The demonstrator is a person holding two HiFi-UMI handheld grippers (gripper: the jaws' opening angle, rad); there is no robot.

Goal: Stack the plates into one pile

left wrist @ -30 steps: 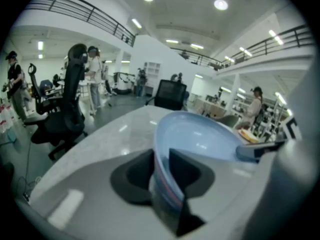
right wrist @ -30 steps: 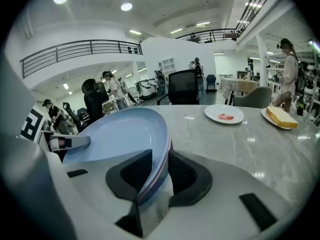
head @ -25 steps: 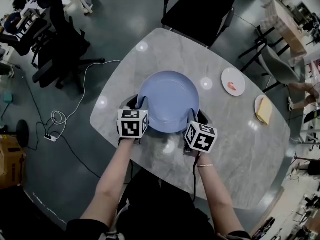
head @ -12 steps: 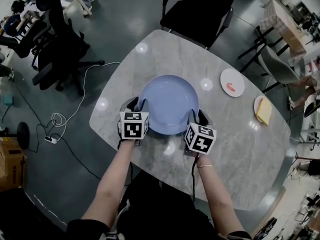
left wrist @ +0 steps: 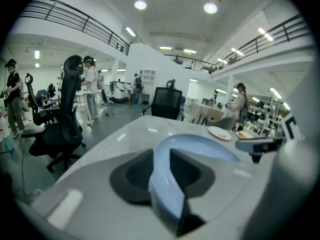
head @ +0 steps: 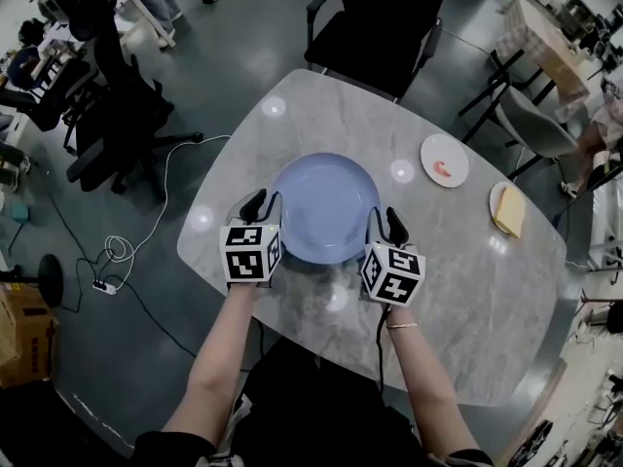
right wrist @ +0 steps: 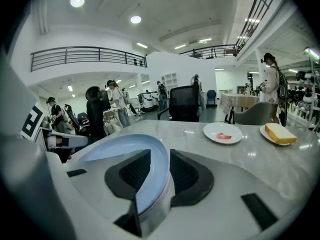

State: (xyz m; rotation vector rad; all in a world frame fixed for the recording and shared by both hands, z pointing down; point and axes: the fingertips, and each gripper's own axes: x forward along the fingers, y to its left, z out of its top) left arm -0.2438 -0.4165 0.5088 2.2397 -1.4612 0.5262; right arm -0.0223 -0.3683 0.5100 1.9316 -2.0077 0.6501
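Note:
A large blue plate (head: 324,207) lies in the middle of the grey marble table (head: 458,300). My left gripper (head: 265,202) is at its near-left rim and my right gripper (head: 385,220) at its near-right rim. In the left gripper view the blue plate's rim (left wrist: 165,184) runs between the two dark pads and fills the gap; those jaws are closing. In the right gripper view the rim (right wrist: 152,179) also sits between the pads, with a pinkish edge under it; those jaws are opening.
A small white plate (head: 444,160) with a red scrap stands at the far right. Beside it is another plate (head: 510,210) with a yellow slab. A black chair (head: 375,22) stands at the table's far side. Cables lie on the floor at the left.
The blue plate and both grippers have come a little nearer to me over the table. Both grippers stay at the plate's rim.

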